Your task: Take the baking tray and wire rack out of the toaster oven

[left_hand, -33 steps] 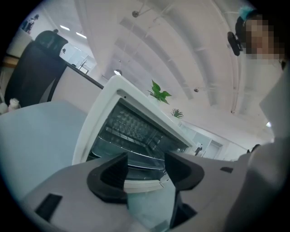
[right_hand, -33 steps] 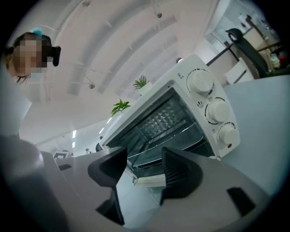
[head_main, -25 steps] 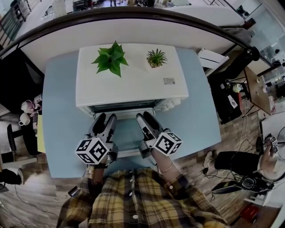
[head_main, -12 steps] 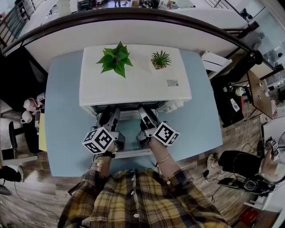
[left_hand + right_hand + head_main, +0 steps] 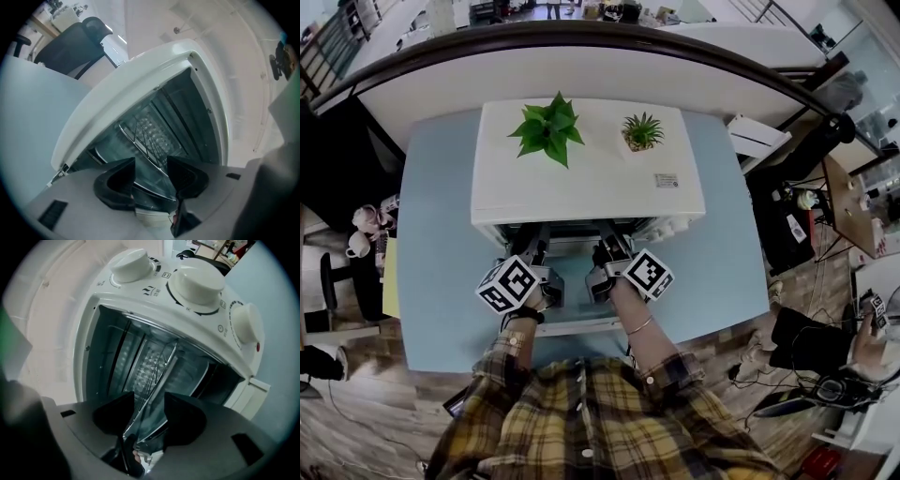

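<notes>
Closing round wire rack [image 5: 142,137] edge | left gripper [image 5: 151,165], right gripper [image 5: 149,401]: jaws apart | toaster oven [image 5: 581,192] label [image 5: 667,180] unreadable

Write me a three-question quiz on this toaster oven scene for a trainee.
1. True or false: the toaster oven is shut.
2. How many knobs does the right gripper view show on it?
3. What shows in the gap between the left claw's jaws? A) a knob B) the wire rack C) nothing
Key: 1 false, it stands open. 2 three. 3 B; the jaws, just closing, stand apart, not pressing on it.
</notes>
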